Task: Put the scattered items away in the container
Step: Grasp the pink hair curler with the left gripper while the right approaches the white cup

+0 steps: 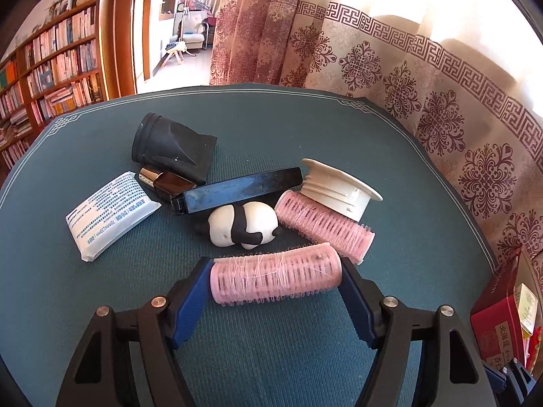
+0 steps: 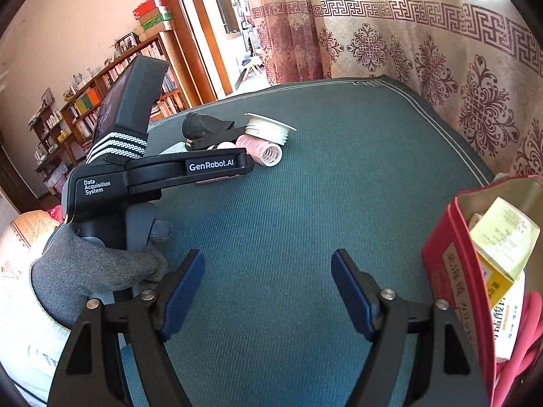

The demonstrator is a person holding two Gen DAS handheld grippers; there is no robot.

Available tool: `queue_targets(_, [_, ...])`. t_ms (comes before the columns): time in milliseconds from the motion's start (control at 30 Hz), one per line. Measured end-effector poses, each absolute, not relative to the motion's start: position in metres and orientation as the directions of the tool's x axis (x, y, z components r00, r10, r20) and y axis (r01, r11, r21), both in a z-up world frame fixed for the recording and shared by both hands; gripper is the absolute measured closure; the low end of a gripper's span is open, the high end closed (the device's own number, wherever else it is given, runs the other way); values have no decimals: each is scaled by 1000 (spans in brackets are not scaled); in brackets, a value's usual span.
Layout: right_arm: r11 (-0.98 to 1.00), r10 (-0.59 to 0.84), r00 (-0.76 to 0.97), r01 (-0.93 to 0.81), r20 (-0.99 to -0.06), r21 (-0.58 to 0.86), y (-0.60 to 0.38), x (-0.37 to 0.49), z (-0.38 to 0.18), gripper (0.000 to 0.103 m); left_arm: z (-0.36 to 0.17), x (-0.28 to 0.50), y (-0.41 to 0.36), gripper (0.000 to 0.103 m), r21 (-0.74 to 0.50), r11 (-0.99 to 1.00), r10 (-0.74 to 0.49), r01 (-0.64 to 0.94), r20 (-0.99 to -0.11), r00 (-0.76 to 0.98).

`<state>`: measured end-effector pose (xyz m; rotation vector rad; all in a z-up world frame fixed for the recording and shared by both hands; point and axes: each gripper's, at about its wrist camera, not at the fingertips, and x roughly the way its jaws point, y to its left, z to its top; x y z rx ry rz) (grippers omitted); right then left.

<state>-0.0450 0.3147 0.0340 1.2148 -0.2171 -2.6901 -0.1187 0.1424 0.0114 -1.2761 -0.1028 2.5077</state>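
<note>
Teal mat (image 1: 271, 356), clutter behind roller (image 1: 275, 279)

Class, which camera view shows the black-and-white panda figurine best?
The left wrist view: the black-and-white panda figurine lies whole and unobstructed on the green mat. In the right wrist view, the left hand-held gripper hides it.

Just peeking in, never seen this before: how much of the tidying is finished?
Early days. The red box already holds a few packets. The left tongs bracket one pink roller end to end. The right tongs are open and empty. The panda, second roller, white packet and others remain.
</note>
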Motion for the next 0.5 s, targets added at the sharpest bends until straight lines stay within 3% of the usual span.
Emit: queue_targets(500, [-961, -220, -633, 11, -742, 276, 315, -101, 30, 23, 20, -88, 80, 29, -245, -940, 339, -236, -740, -580])
